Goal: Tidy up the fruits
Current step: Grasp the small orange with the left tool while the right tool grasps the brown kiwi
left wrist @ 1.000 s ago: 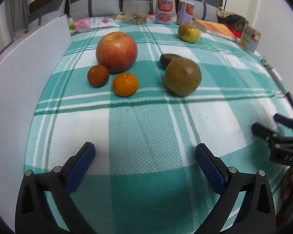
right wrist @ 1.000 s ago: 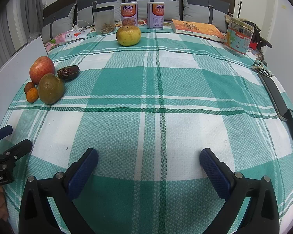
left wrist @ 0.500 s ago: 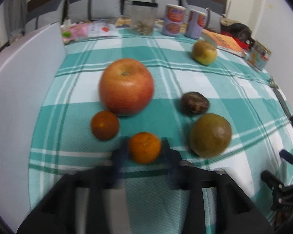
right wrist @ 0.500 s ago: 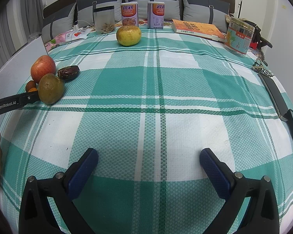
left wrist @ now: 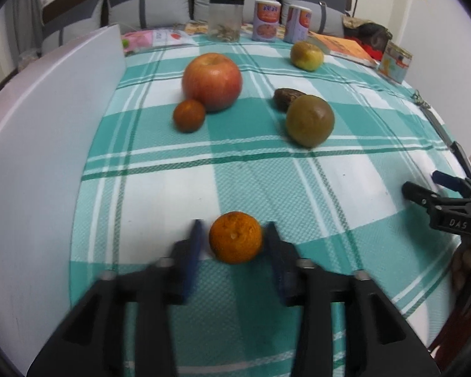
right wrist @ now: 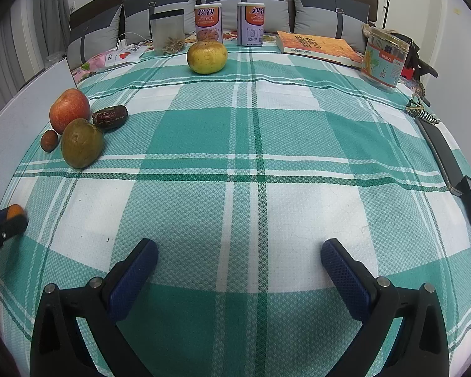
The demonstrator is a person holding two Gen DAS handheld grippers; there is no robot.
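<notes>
My left gripper [left wrist: 234, 238] is shut on a bright orange tangerine [left wrist: 235, 241] over the near part of the checked cloth; the pair also shows at the left edge of the right wrist view [right wrist: 14, 212]. Behind it lie a red apple [left wrist: 212, 81], a darker small tangerine [left wrist: 189, 115], a brown-green round fruit [left wrist: 310, 120] and a dark date [left wrist: 285, 98]. A yellow-green fruit [left wrist: 306, 55] sits far back. My right gripper [right wrist: 239, 264] is open and empty above the near cloth, and shows at the right of the left wrist view [left wrist: 424, 188].
A white board [left wrist: 47, 144] stands along the left edge. Two tins [right wrist: 208, 23], a clear bag [right wrist: 168, 33], a book [right wrist: 317, 47] and a jar [right wrist: 383, 59] line the back. A hair clip [right wrist: 420, 113] and dark flat items [right wrist: 455, 169] lie at the right edge.
My left gripper went forward, shut on the bright tangerine, and has pulled it back toward the near edge, away from the other fruit. The right gripper has stayed put.
</notes>
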